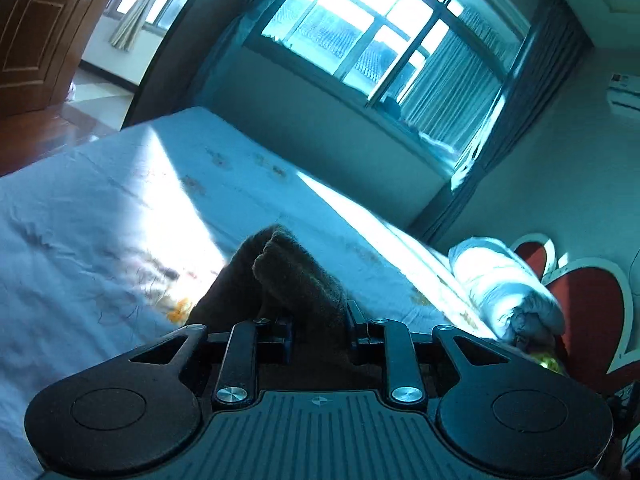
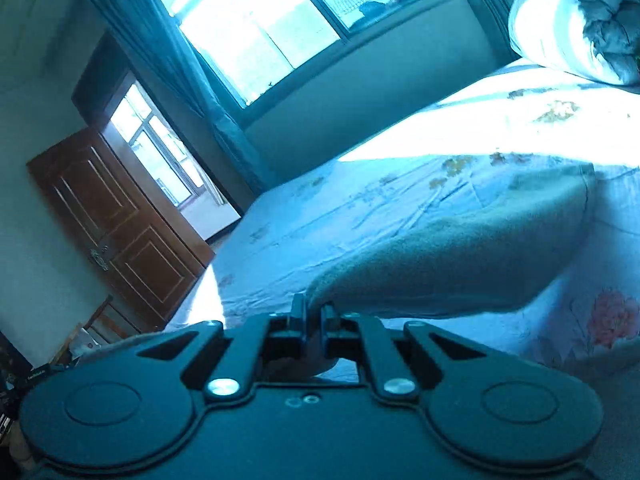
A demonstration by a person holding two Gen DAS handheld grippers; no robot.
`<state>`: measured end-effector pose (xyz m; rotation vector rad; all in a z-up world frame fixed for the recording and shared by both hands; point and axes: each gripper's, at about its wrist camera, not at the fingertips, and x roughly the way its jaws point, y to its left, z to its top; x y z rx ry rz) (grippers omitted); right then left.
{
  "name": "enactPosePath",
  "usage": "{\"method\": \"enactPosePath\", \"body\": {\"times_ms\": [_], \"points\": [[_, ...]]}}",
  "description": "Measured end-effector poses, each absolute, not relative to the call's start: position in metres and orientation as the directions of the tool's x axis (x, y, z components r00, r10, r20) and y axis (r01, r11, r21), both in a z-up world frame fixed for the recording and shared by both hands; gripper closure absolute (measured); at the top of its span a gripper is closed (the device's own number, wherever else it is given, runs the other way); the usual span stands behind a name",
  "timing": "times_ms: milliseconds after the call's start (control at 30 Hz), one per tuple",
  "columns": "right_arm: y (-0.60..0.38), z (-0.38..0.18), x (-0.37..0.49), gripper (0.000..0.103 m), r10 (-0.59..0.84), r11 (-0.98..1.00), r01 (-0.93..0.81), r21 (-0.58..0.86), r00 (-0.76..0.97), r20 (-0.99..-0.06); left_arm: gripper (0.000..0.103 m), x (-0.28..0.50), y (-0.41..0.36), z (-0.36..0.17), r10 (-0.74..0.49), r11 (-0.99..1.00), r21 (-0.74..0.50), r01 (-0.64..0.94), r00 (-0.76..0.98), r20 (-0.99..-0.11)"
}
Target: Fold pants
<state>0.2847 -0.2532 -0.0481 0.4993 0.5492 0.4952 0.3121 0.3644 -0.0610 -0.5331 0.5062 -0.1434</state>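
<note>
Where the pants [image 1: 288, 280] pass between the fingers of the left gripper [image 1: 320, 330], the bunched brown cloth hides both fingertips, and the cloth stands up in a lump toward 12 o'clock, covering part of the bed [image 1: 100, 208] behind it. Both views are tilted and tinted blue, and bright sun patches wash out parts of the sheet. The left fingers stand a moderate gap apart, closed on that thick wad. In the right wrist view the right gripper [image 2: 314, 314] has its fingers drawn narrow, pinching an edge of the pants [image 2: 460, 256], which stretch away toward 2 o'clock as a lifted, sagging span above the bed [image 2: 360, 208]. The far end of that span is blurred. How much of the pants rests on the sheet cannot be told.

Open sheet spreads toward 10 o'clock in the left view, up to the bed's far edge. A rolled quilt [image 1: 508, 284] lies at 3 o'clock near a red headboard [image 1: 584, 308] that is cut off at the frame edge. In the right view the quilt [image 2: 576, 20] sits at 1 o'clock and a wooden door [image 2: 120, 224] stands at 9 o'clock. A window [image 1: 384, 28] fills the wall beyond the bed.

Both grippers are raised above the bed.
</note>
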Motion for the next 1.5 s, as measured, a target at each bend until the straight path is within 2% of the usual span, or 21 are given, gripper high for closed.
{"method": "enactPosePath", "body": {"times_ms": [67,100,133,233,333,467,533,600,633,733,900,967,1033,1200,1233,1267,1300,1333,1367,1400,1500], "points": [[-0.236,-0.090,0.268,0.103,0.551,0.818,-0.302,0.489,0.656,-0.516,0.078,0.320,0.366,-0.117,-0.239,0.887,-0.449,-0.109,0.723,-0.648],[-0.229,-0.112,0.265,0.103,0.527,0.843,-0.289,0.454,0.614,-0.587,0.078,0.317,0.363,-0.138,-0.225,0.908,-0.402,-0.119,0.671,-0.706],[-0.229,-0.125,0.259,0.103,0.522,0.845,-0.267,0.464,0.603,-0.603,0.078,0.309,0.361,-0.153,-0.221,0.912,-0.392,-0.120,0.661,-0.717],[-0.234,-0.131,0.253,0.103,0.521,0.832,-0.224,0.507,0.628,-0.578,0.078,0.287,0.370,-0.162,-0.248,0.861,-0.489,-0.138,0.726,-0.642],[-0.233,-0.118,0.250,0.103,0.506,0.845,-0.236,0.479,0.640,-0.578,0.078,0.281,0.373,-0.155,-0.263,0.853,-0.508,-0.125,0.737,-0.623],[-0.239,-0.099,0.255,0.103,0.503,0.839,-0.237,0.489,0.680,-0.533,0.078,0.265,0.377,-0.135,-0.300,0.841,-0.537,-0.063,0.772,-0.561],[-0.238,-0.103,0.258,0.103,0.510,0.833,-0.231,0.502,0.672,-0.538,0.078,0.262,0.378,-0.141,-0.283,0.861,-0.503,-0.074,0.752,-0.595],[-0.229,-0.128,0.257,0.103,0.489,0.856,-0.213,0.470,0.626,-0.607,0.078,0.269,0.378,-0.160,-0.263,0.878,-0.467,-0.102,0.713,-0.651],[-0.227,-0.139,0.262,0.103,0.477,0.865,-0.191,0.464,0.601,-0.642,0.078,0.271,0.380,-0.166,-0.267,0.867,-0.485,-0.112,0.718,-0.643],[-0.231,-0.146,0.259,0.103,0.483,0.852,-0.161,0.499,0.610,-0.628,0.078,0.270,0.379,-0.161,-0.257,0.869,-0.483,-0.111,0.733,-0.630],[-0.229,-0.124,0.250,0.103,0.471,0.868,-0.215,0.448,0.647,-0.600,0.078,0.265,0.371,-0.141,-0.223,0.906,-0.417,-0.074,0.753,-0.619],[-0.226,-0.131,0.252,0.103,0.460,0.875,-0.205,0.438,0.632,-0.624,0.078,0.268,0.363,-0.153,-0.192,0.930,-0.359,-0.083,0.722,-0.665],[-0.222,-0.147,0.255,0.103,0.444,0.887,-0.189,0.421,0.599,-0.666,0.078,0.266,0.365,-0.160,-0.192,0.921,-0.378,-0.095,0.733,-0.653],[-0.226,-0.144,0.252,0.102,0.451,0.883,-0.193,0.428,0.601,-0.660,0.076,0.264,0.360,-0.155,-0.166,0.931,-0.350,-0.101,0.738,-0.654],[-0.227,-0.144,0.253,0.099,0.454,0.882,-0.196,0.429,0.598,-0.661,0.072,0.264,0.359,-0.152,-0.157,0.933,-0.343,-0.107,0.737,-0.657],[-0.228,-0.143,0.253,0.099,0.454,0.882,-0.195,0.428,0.594,-0.664,0.062,0.263,0.357,-0.149,-0.137,0.937,-0.328,-0.118,0.740,-0.658],[-0.232,-0.139,0.250,0.094,0.450,0.883,-0.188,0.431,0.604,-0.658,0.052,0.261,0.356,-0.145,-0.100,0.944,-0.300,-0.138,0.746,-0.658],[-0.235,-0.134,0.246,0.090,0.446,0.884,-0.189,0.428,0.618,-0.647,0.021,0.257,0.353,-0.140,-0.037,0.952,-0.251,-0.175,0.748,-0.662],[-0.238,-0.129,0.242,0.090,0.443,0.885,-0.196,0.422,0.631,-0.636,0.007,0.251,0.350,-0.134,0.037,0.958,-0.189,-0.214,0.750,-0.661],[-0.241,-0.124,0.240,0.090,0.439,0.888,-0.202,0.413,0.643,-0.628,0.007,0.245,0.346,-0.128,0.088,0.962,-0.141,-0.235,0.753,-0.652],[-0.254,-0.112,0.228,0.090,0.404,0.905,-0.201,0.374,0.684,-0.608,0.007,0.228,0.331,-0.115,0.137,0.964,-0.087,-0.250,0.753,-0.644]]}}
